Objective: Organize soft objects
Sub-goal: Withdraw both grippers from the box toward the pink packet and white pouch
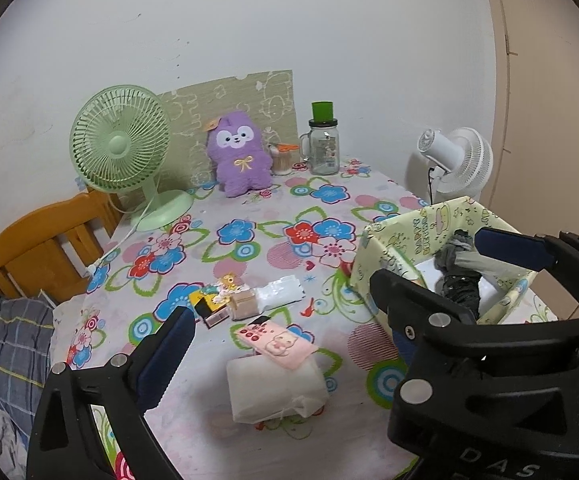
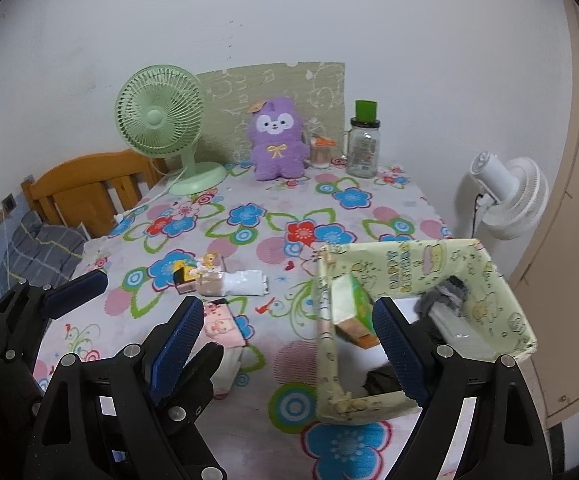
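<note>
A purple plush toy (image 1: 238, 152) sits upright at the table's far edge; it also shows in the right wrist view (image 2: 276, 140). A pale green fabric box (image 2: 421, 264) stands at the right, holding a dark cloth bundle (image 1: 459, 276) and a green packet (image 2: 353, 312). A white tissue pack (image 1: 273, 388) with a pink pouch (image 1: 275, 340) on it lies in front. My left gripper (image 1: 285, 344) is open above them. My right gripper (image 2: 289, 344) is open, between the pack and the box.
A green desk fan (image 1: 119, 144) stands at the back left, a glass jar with a green lid (image 1: 323, 140) at the back right. Small packets (image 1: 245, 300) lie mid-table. A white fan (image 2: 505, 196) stands off the right edge. A wooden headboard (image 1: 45, 244) is at the left.
</note>
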